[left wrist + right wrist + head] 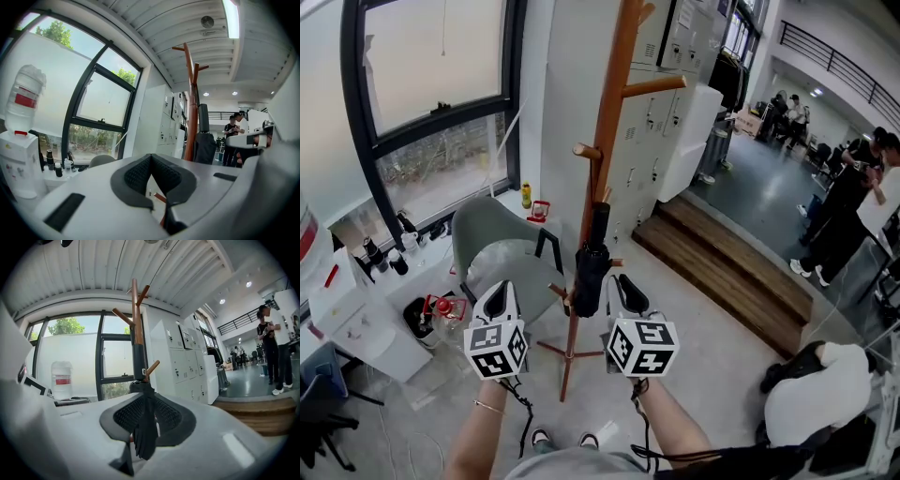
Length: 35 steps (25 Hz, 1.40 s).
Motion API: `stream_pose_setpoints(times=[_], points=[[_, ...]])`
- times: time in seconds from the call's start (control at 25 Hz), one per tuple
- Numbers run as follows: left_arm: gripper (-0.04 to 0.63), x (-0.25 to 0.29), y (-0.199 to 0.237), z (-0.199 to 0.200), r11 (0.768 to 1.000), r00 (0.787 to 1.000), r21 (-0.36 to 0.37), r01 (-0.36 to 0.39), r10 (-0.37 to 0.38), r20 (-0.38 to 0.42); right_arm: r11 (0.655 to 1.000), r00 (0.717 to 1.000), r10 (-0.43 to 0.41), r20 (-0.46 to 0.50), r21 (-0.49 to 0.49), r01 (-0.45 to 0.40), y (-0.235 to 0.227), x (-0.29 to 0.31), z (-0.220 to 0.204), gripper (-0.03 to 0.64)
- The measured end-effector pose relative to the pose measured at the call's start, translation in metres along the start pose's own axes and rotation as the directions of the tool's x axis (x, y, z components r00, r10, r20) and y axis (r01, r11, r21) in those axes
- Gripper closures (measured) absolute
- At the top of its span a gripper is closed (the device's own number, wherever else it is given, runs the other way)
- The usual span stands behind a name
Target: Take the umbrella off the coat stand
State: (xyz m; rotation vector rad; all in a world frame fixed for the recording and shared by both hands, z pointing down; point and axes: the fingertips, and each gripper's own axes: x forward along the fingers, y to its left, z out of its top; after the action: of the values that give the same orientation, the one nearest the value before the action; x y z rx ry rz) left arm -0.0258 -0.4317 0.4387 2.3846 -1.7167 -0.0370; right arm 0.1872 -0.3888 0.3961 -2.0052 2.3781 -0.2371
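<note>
Left hand-held gripper [499, 294]: near left of the stand, jaws closed together, nothing between them. Coat stand [614, 112]: wooden, upright, white lockers [661, 122] beyond. Umbrella [592, 255]: black, folded, hanging low against the pole beside a short peg. Right hand-held gripper [625, 285]: just right of the umbrella, jaws narrowly parted, its lower folds between the pads, no squeeze visible.

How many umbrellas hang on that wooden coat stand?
1. The black umbrella hangs on the coat stand, close in front of the right gripper. Another could hide behind it.
</note>
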Motion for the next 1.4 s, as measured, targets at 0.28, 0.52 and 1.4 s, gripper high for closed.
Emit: stream_pose_setpoints(times=[0.28,0.52,1.4], points=[[0.592,-0.001,0.007,-0.003,1.000,1.000,0.001,-0.015,0.015,-0.007,0.999,0.999,0.045,0.007,-0.007,-0.045,0.008,0.010,0.014,0.480],[0.592,-0.001,0.022,0.004,0.999,0.999,0.003,-0.042,0.042,0.006,0.996,0.998,0.068,0.001,-0.049,-0.068,0.014,0.027,0.031,0.426],[0.592,-0.036,0.077,0.000,0.988,0.988,-0.044,-0.150,0.151,0.016,0.991,0.997,0.064,-0.040,-0.111,-0.068,0.028,0.071,0.056,0.420]])
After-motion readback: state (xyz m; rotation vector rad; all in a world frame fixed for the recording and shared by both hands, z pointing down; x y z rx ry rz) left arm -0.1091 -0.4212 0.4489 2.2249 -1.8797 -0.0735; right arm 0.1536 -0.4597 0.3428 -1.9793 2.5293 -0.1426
